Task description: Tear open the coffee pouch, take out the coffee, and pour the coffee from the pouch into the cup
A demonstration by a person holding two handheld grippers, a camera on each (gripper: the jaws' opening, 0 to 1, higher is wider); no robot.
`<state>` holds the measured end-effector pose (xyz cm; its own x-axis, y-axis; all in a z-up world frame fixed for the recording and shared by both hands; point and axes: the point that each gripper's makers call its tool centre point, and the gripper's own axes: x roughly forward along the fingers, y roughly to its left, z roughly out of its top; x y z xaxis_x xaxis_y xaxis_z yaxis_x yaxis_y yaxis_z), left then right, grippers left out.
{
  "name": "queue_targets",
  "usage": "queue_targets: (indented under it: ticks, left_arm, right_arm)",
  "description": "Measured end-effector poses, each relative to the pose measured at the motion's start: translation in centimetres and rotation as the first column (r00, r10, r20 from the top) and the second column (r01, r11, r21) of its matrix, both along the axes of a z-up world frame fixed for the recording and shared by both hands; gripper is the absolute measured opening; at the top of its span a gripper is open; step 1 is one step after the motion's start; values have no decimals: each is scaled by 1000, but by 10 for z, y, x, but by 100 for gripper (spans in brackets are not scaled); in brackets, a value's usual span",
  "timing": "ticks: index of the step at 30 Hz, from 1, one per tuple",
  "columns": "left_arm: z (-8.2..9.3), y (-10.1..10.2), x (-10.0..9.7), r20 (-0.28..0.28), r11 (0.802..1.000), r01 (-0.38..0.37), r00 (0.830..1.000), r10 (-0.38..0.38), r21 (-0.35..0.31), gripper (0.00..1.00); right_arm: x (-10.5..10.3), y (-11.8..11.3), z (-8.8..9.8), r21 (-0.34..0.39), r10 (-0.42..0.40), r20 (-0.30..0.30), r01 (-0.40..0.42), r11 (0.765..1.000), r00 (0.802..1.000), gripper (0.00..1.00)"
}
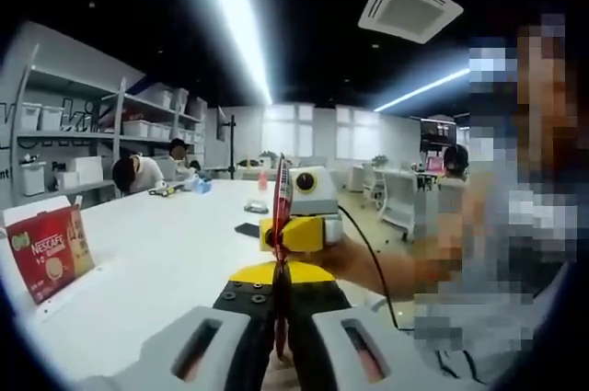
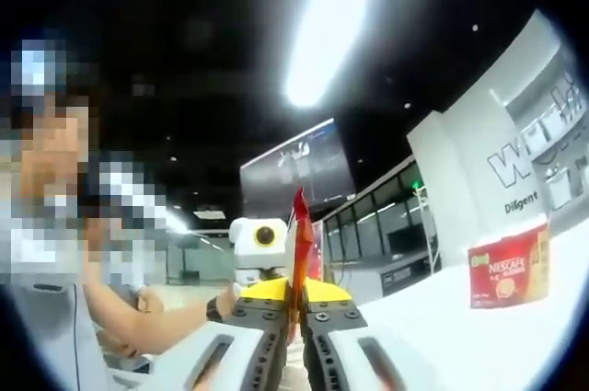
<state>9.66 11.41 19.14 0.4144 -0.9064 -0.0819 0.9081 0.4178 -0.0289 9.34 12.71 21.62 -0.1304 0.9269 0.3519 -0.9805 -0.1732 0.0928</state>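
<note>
Early stage — both grippers' fingers clamped on the red coffee pouch (image 1: pixel 282 225) held edge-on above the worktop (image 1: pixel 156 271), tear not visibly started — emptying and pouring remain.

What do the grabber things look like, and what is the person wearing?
The left gripper has pale grey finger housings with slots, black bolted jaw blocks and a yellow plate. The right gripper is built the same way. Across from the left one, the right gripper has a yellow body, and a black cable runs from it. The person's sleeve looks light grey.
</note>
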Motion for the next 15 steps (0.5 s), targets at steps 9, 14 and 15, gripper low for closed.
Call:
queue_targets:
  ticks: [9, 14, 15]
  left_arm:
    - [1, 1, -1, 1, 1000, -3, 1000, 3, 17, 5]
    - [3, 3, -2, 7, 1000, -5, 1000, 5, 12, 5]
    - [4, 3, -3, 8, 1000, -5, 1000, 5, 12, 5]
  right_arm:
    - [-3, 1, 1, 10, 5, 0, -5, 1000, 1000, 5]
    - [-4, 2, 3, 5, 4, 11, -4, 1000, 1000, 5]
    - [-3, 2, 4, 4, 4, 12, -4, 1000, 1000, 5]
